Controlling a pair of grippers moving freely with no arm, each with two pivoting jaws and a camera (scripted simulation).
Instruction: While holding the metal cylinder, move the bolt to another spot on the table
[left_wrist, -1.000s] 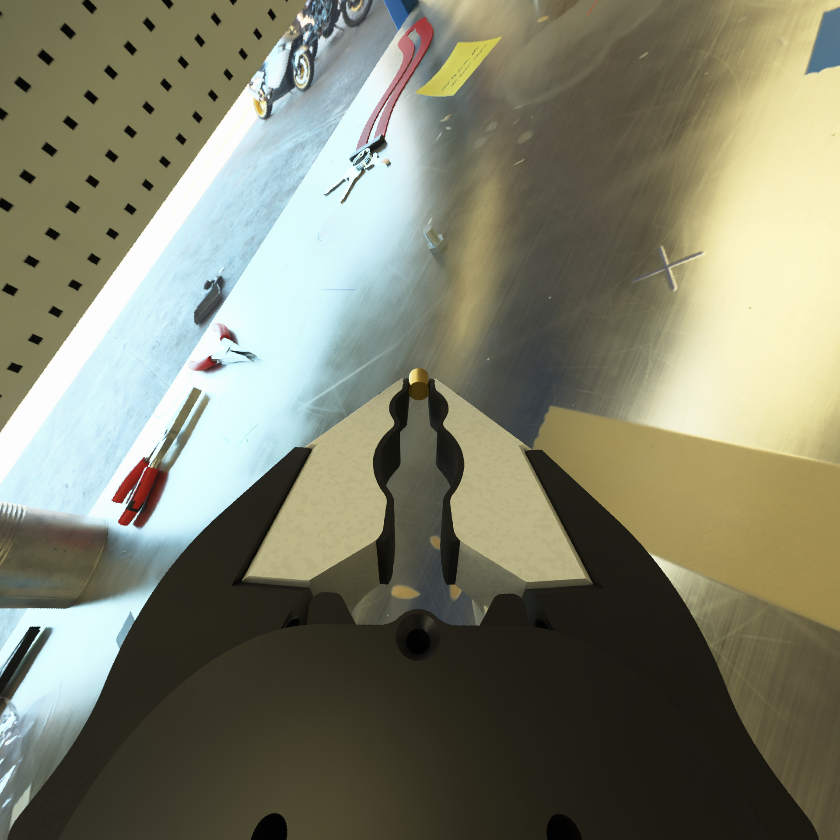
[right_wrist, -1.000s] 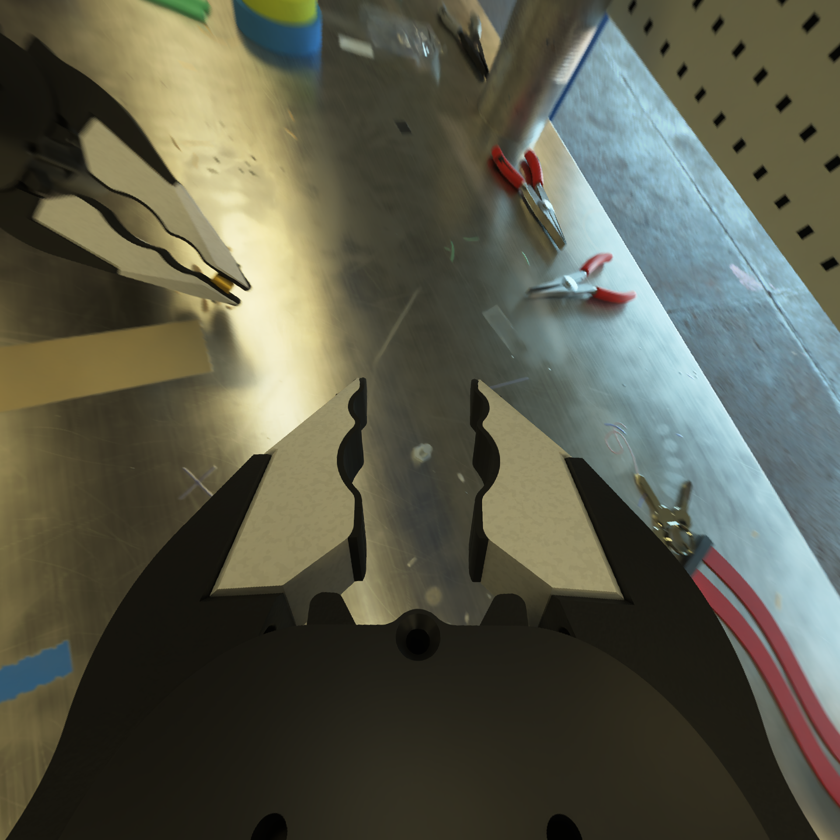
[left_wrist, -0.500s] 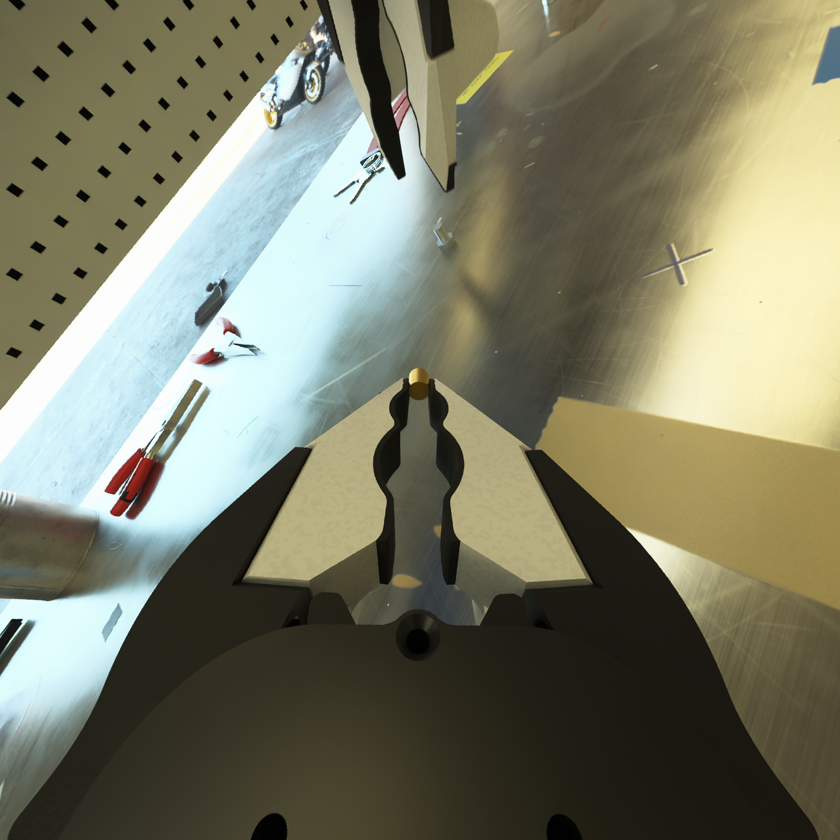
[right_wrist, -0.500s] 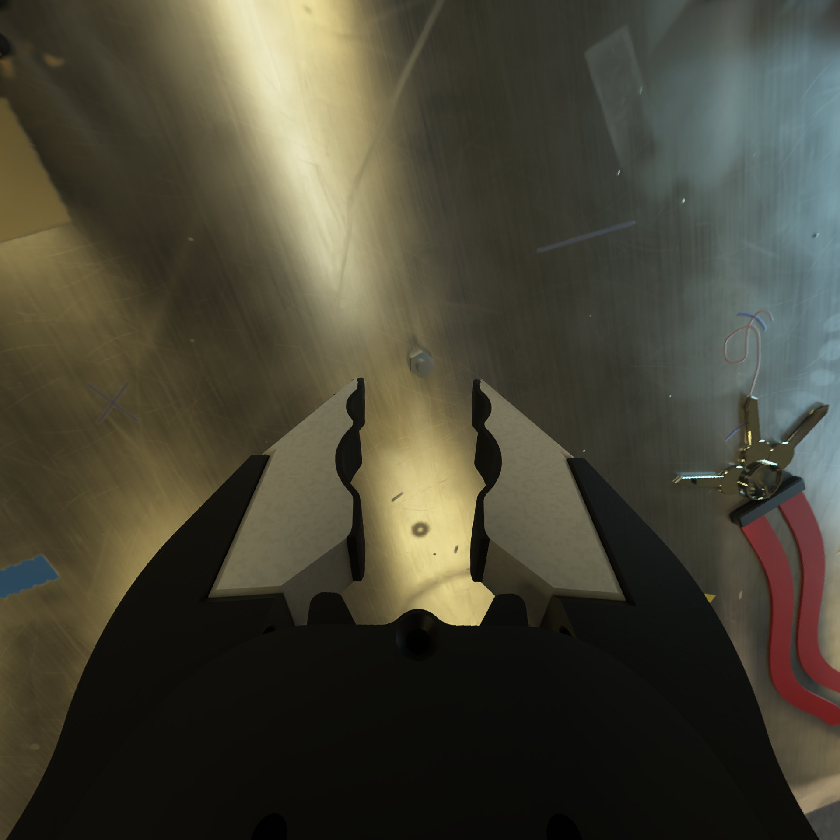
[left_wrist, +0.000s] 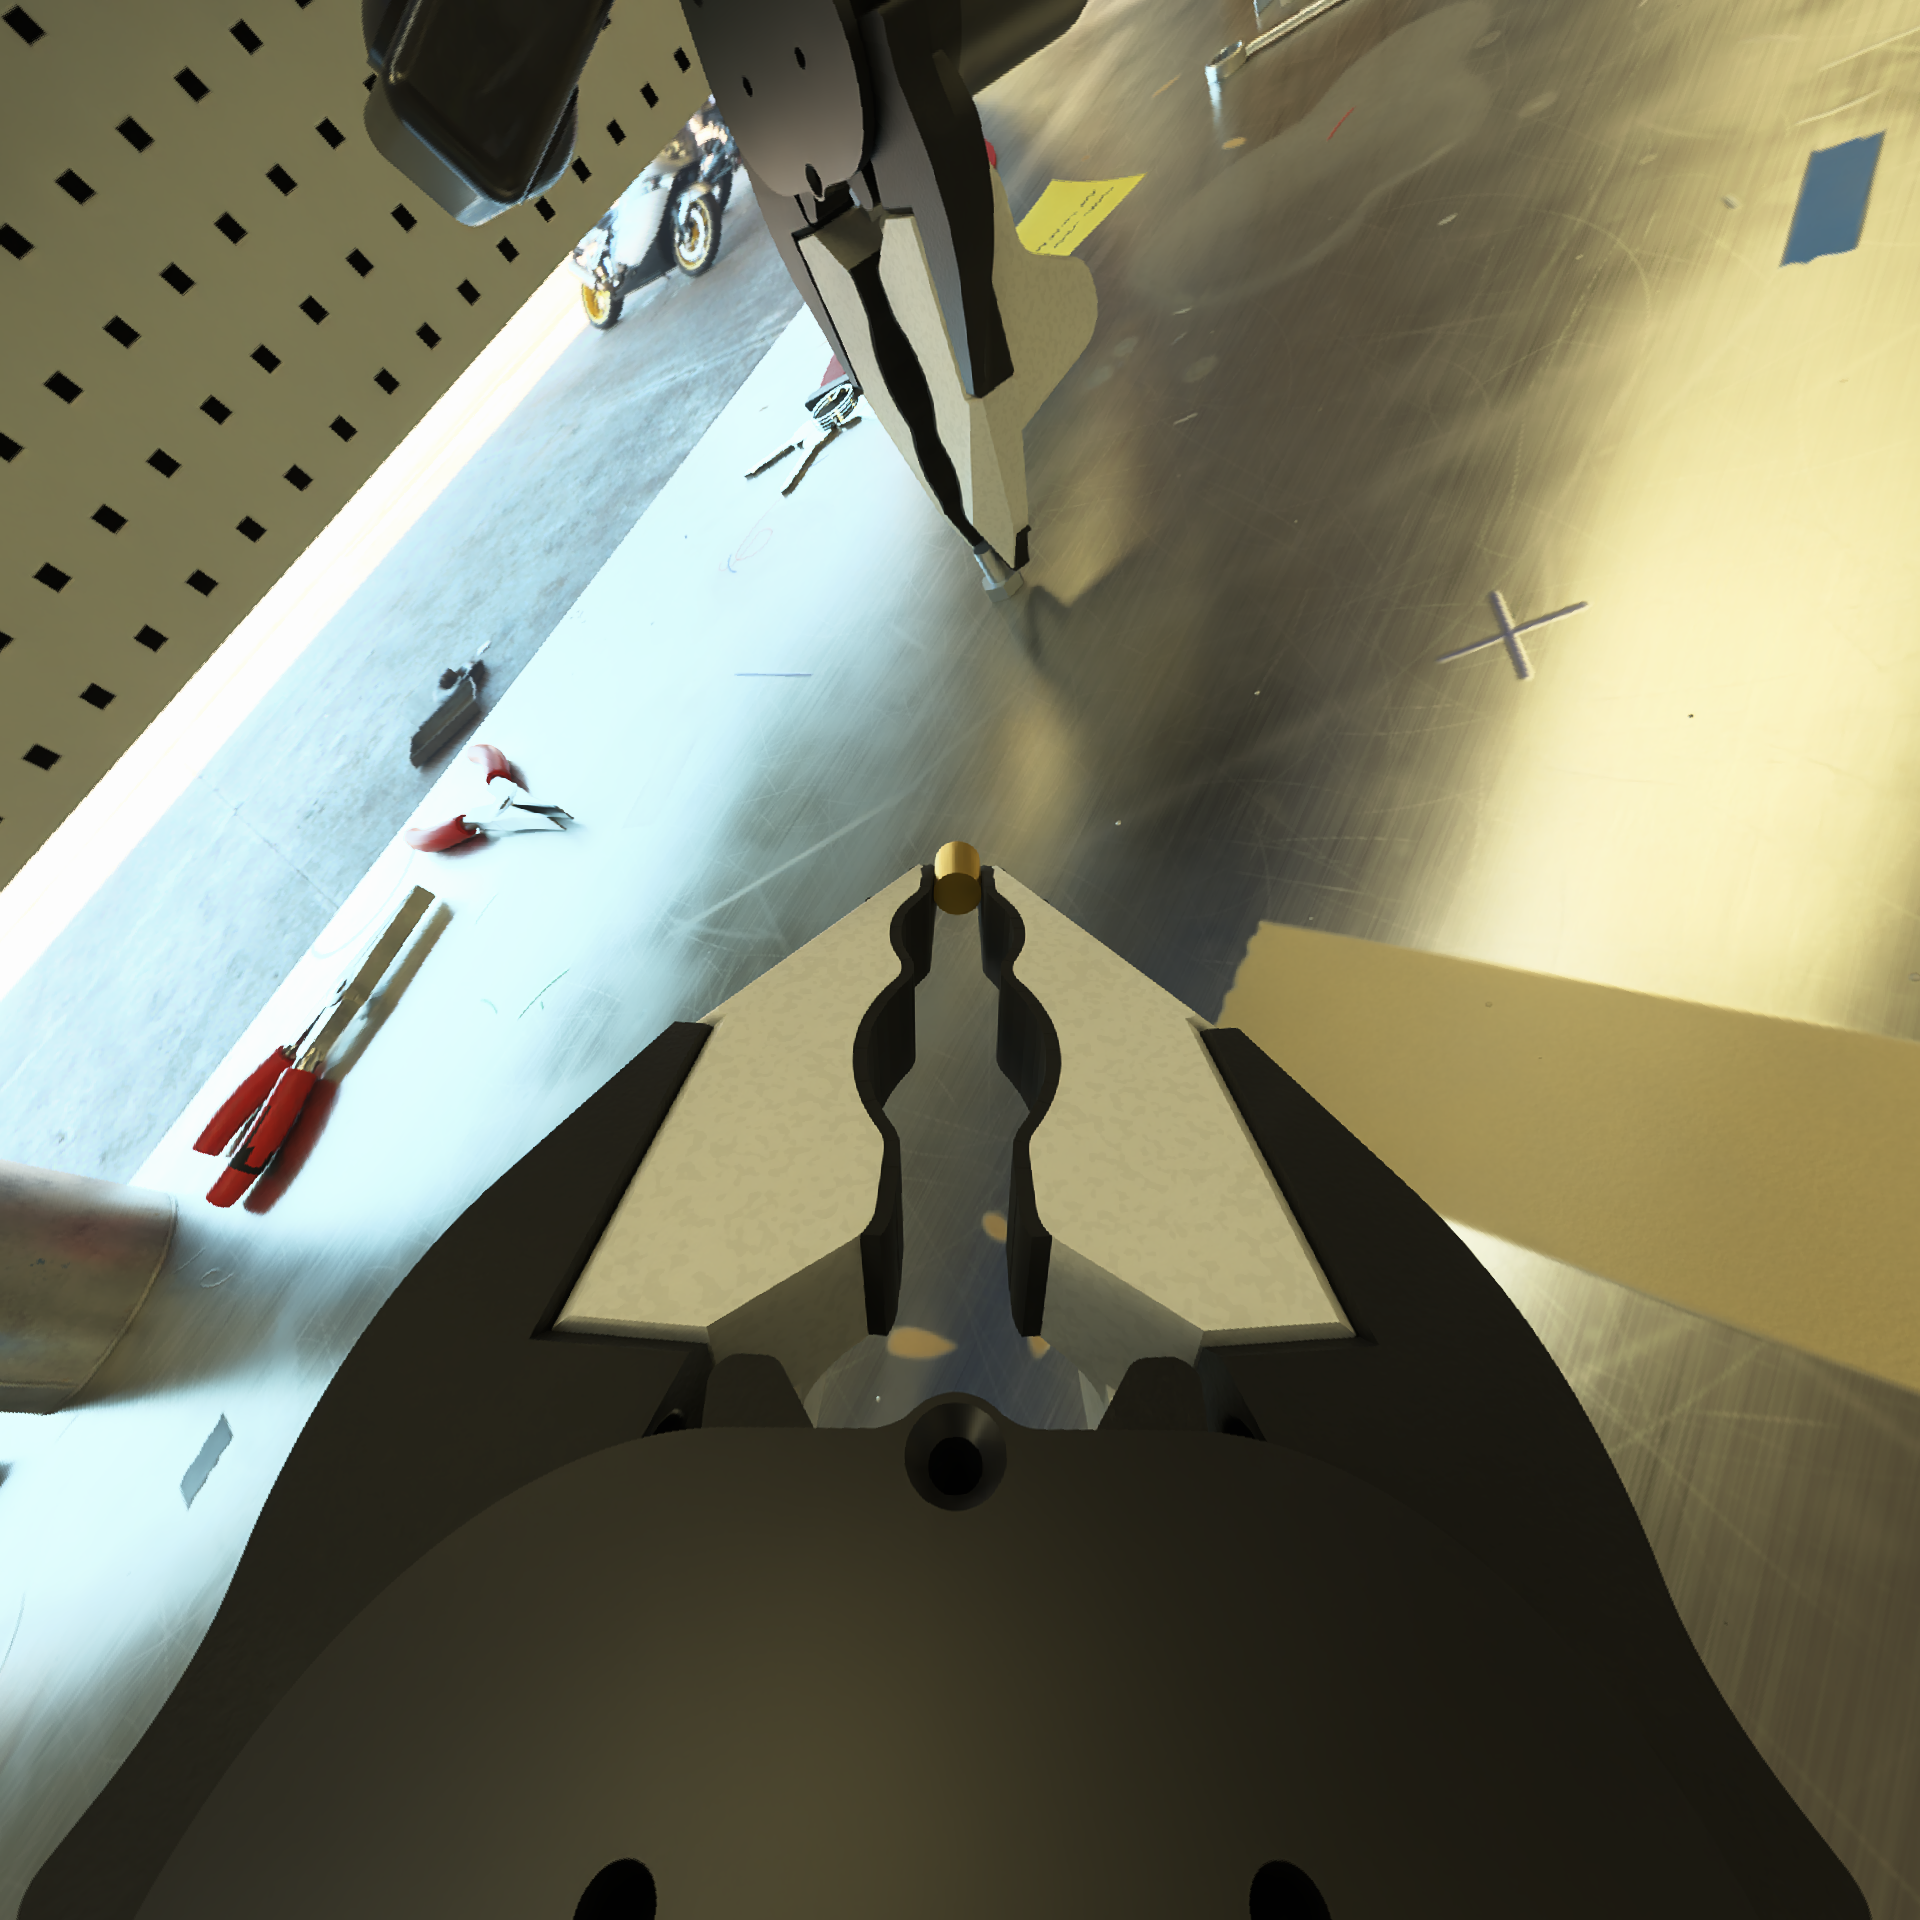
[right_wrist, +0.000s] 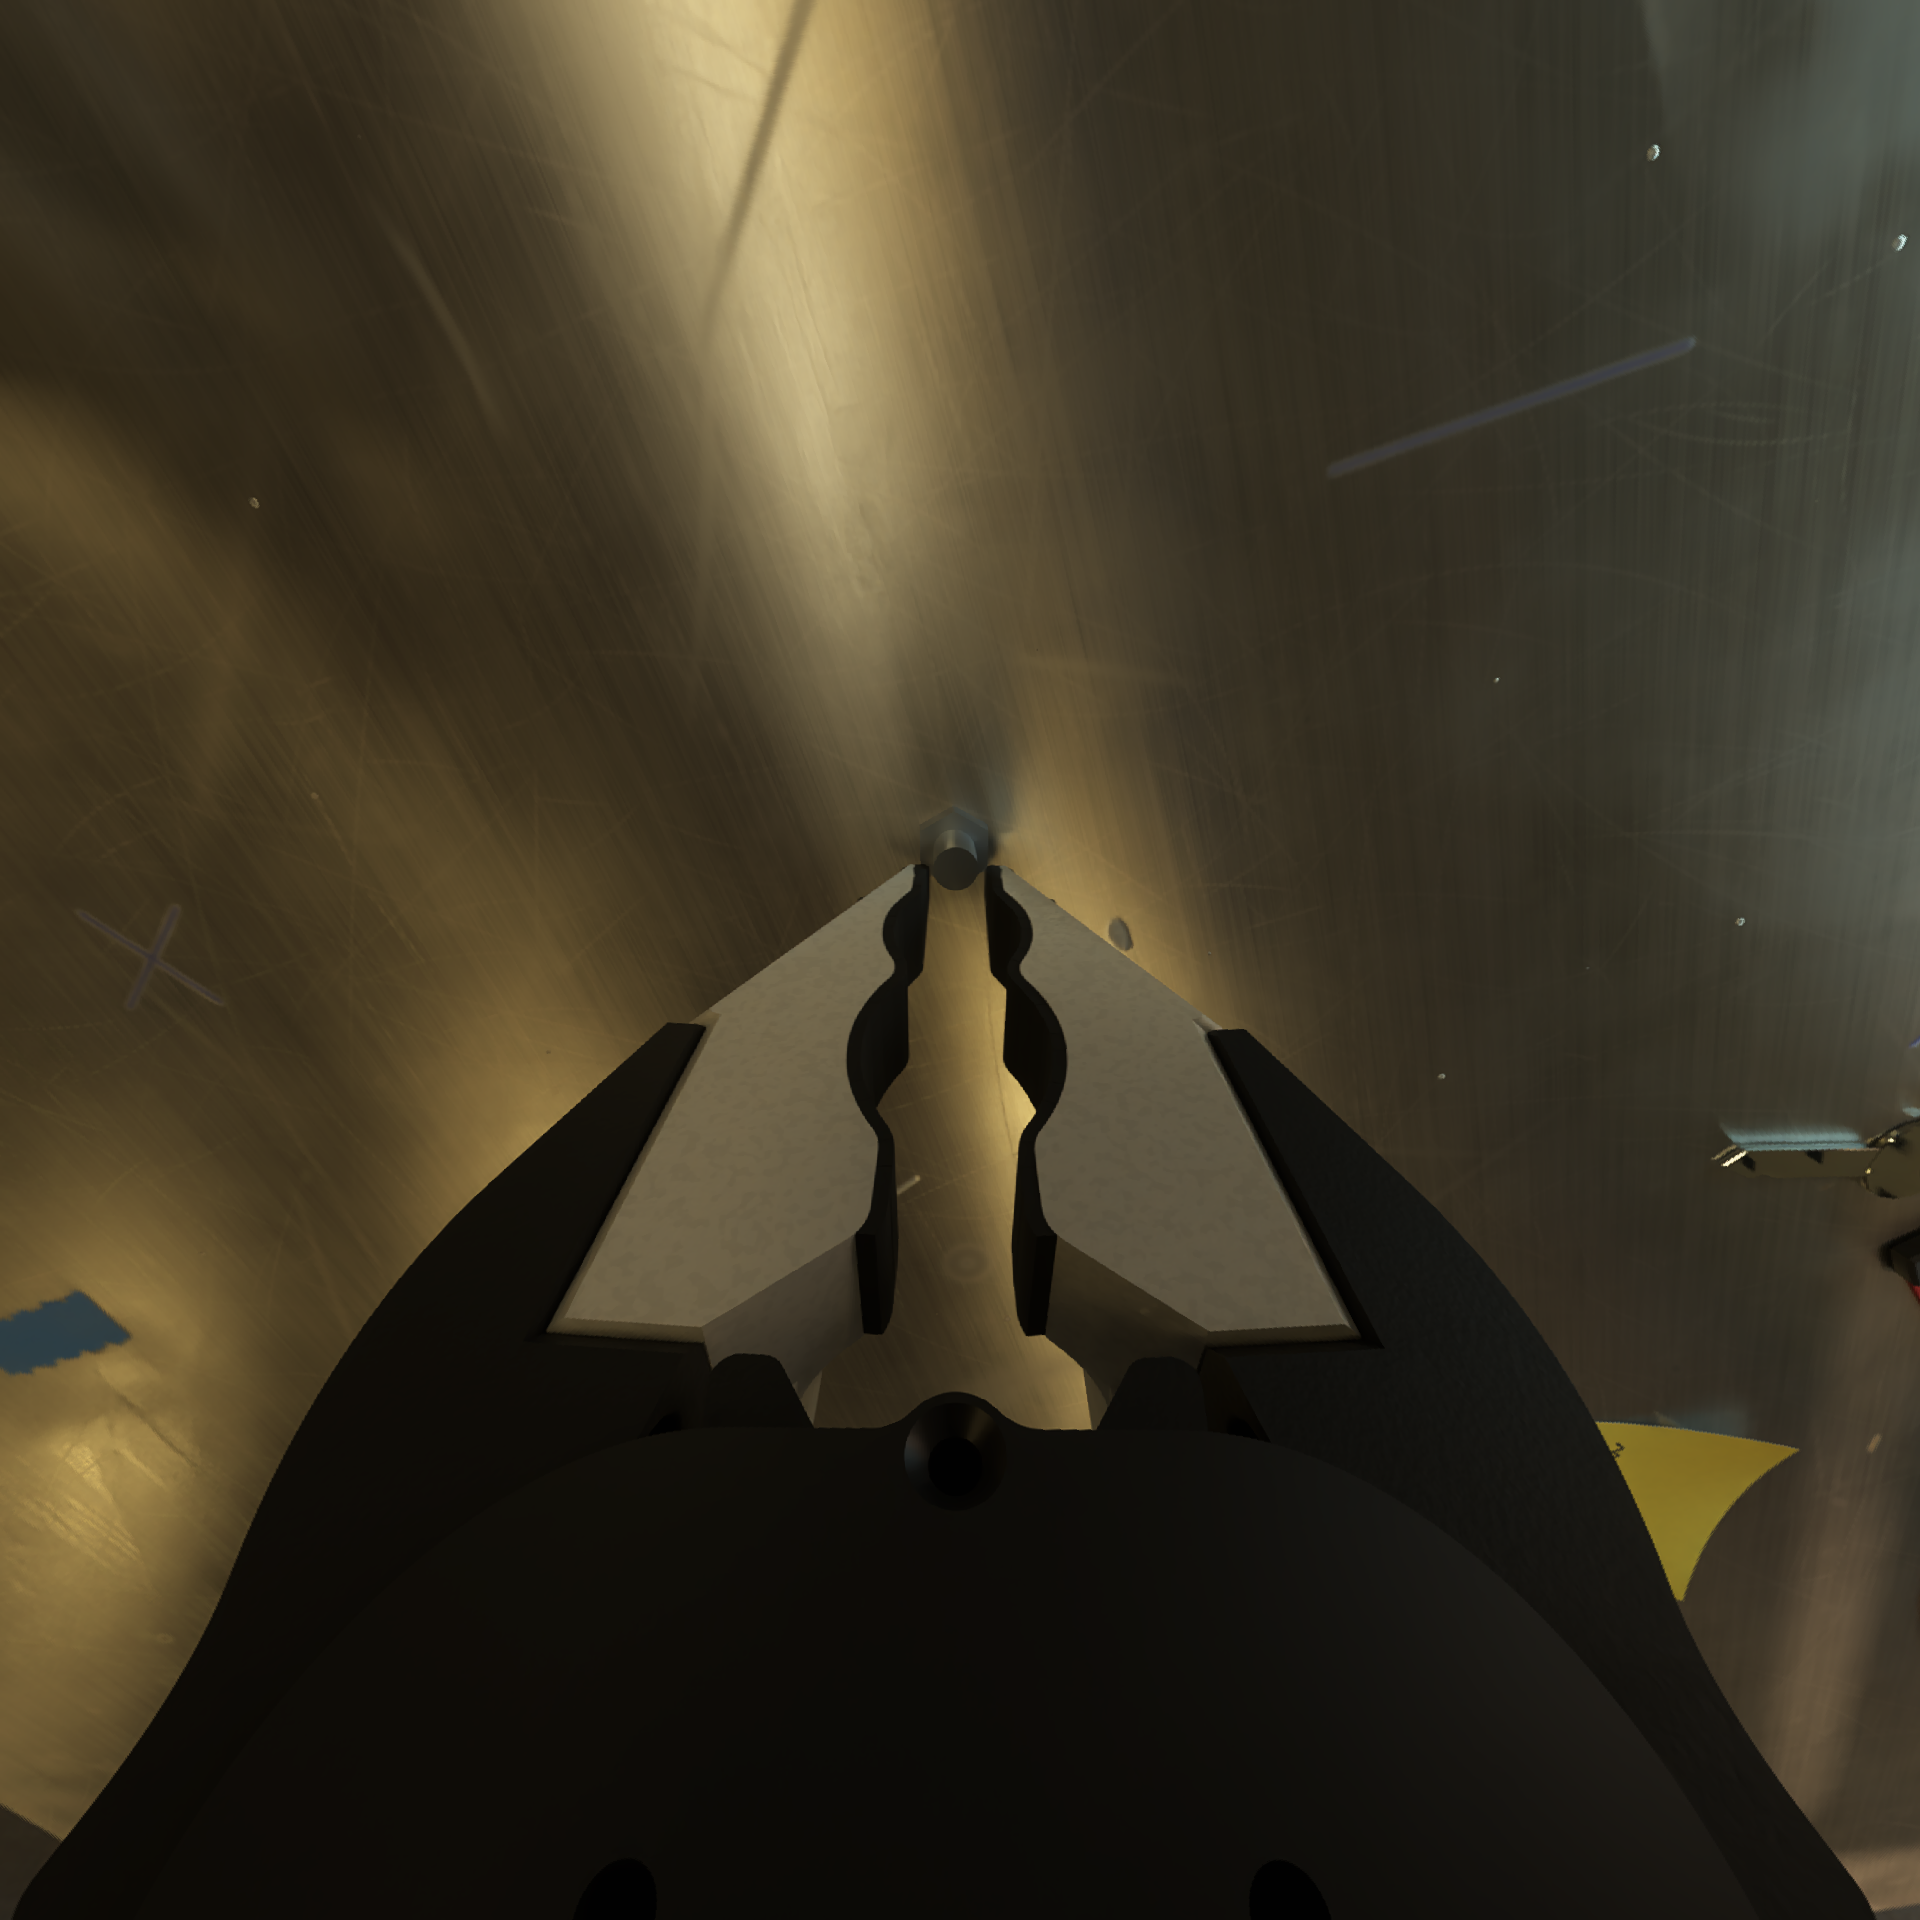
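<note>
My left gripper (left_wrist: 956, 894) is shut on a small brass-coloured metal cylinder (left_wrist: 956, 878), pinched at its fingertips above the steel table (left_wrist: 1455, 831). My right gripper (right_wrist: 954, 871) is shut on the grey bolt (right_wrist: 954, 850), held at its fingertips with the bolt's head against the table (right_wrist: 935, 416). In the left wrist view the right gripper (left_wrist: 997, 561) points down from above, with the bolt (left_wrist: 1000, 578) at its tips touching the table.
Red-handled pliers (left_wrist: 281, 1101), red cutters (left_wrist: 478, 810), a small black part (left_wrist: 447, 717) and keys (left_wrist: 810, 436) lie along the table's edge. A tan strip (left_wrist: 1558, 1122) lies at right. A yellow note (left_wrist: 1081, 208), blue tape (left_wrist: 1834, 197) and a grey tube (left_wrist: 73, 1278) are nearby.
My right gripper has come down onto the bolt and closed on it; half a second ago it was open just short of it. My left gripper has kept its hold on the cylinder.
</note>
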